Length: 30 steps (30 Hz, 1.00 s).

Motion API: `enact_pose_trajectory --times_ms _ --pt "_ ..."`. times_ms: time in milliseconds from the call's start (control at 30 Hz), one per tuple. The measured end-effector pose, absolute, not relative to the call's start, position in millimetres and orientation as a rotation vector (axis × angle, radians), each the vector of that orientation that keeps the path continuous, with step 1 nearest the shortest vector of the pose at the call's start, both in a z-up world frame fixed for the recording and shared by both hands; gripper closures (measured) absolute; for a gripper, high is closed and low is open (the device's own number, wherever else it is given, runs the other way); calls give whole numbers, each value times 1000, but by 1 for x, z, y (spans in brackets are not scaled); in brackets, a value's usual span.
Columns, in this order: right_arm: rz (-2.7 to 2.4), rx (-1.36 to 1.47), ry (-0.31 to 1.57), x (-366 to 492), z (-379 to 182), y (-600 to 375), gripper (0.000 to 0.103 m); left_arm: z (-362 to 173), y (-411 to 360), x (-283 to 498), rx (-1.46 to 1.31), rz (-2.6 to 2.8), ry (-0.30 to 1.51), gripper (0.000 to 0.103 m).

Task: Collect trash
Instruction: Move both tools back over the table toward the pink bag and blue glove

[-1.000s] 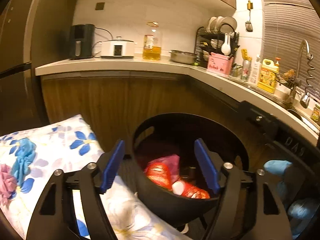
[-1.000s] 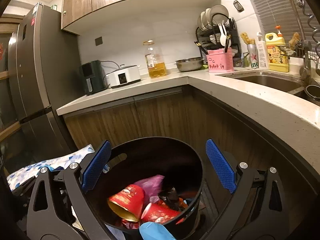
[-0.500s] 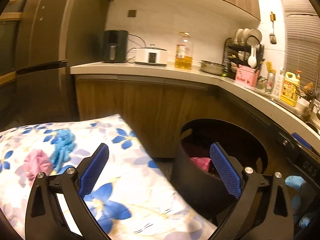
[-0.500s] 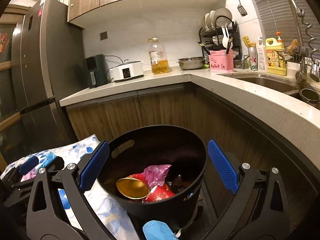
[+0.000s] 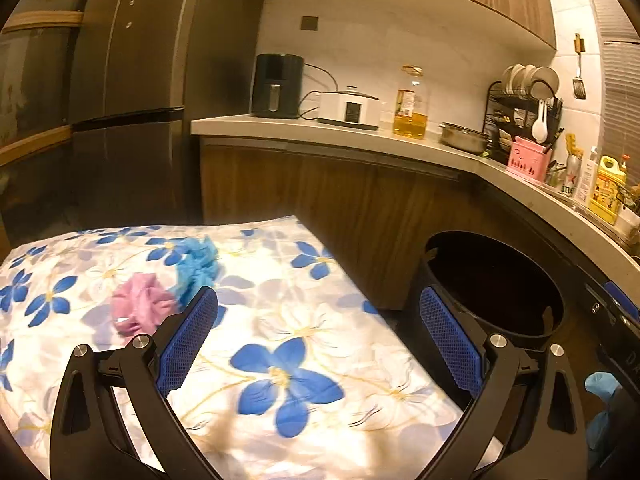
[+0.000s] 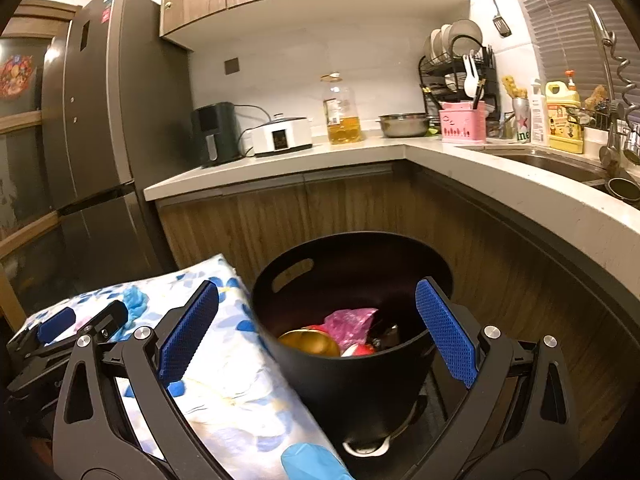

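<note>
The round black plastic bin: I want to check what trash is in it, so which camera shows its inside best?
The right wrist view: the round black plastic bin shows pink and gold trash inside. The left wrist view shows only its dark rim.

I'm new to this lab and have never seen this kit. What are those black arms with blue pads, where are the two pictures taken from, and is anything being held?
No robot here: a person carries a hand-held two-finger gripper in each hand, each with a camera looking forward along its fingers. One picture looks out of the left gripper, the other out of the right gripper. Both stand open with nothing between the blue pads; the left one's jaws have just been opening. On the flowered cloth lie a pink wad and a blue wad, trash not yet collected. The black bin beside it already holds cups and a pink wrapper.
</note>
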State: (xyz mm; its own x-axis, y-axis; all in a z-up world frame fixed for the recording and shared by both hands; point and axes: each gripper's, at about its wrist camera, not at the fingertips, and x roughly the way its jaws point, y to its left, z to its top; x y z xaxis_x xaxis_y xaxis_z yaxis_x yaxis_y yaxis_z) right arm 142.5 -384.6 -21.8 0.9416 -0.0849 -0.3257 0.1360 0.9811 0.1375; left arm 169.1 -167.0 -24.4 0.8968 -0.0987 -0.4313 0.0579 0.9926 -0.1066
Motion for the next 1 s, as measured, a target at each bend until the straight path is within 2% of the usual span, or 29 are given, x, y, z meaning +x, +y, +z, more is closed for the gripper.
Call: enact_pose_trajectory --times_ms 533,833,967,1000 --pt "-9 143 339 150 -30 -317 5 -40 -95 163 -89 67 459 6" --pt "67 139 356 180 -43 -265 5 -61 -45 193 -89 153 485 7" --pt "89 134 360 194 -46 -247 5 -73 -41 215 -70 144 537 14" --pt "92 132 361 197 -47 -244 5 -76 -39 218 -79 141 556 22"
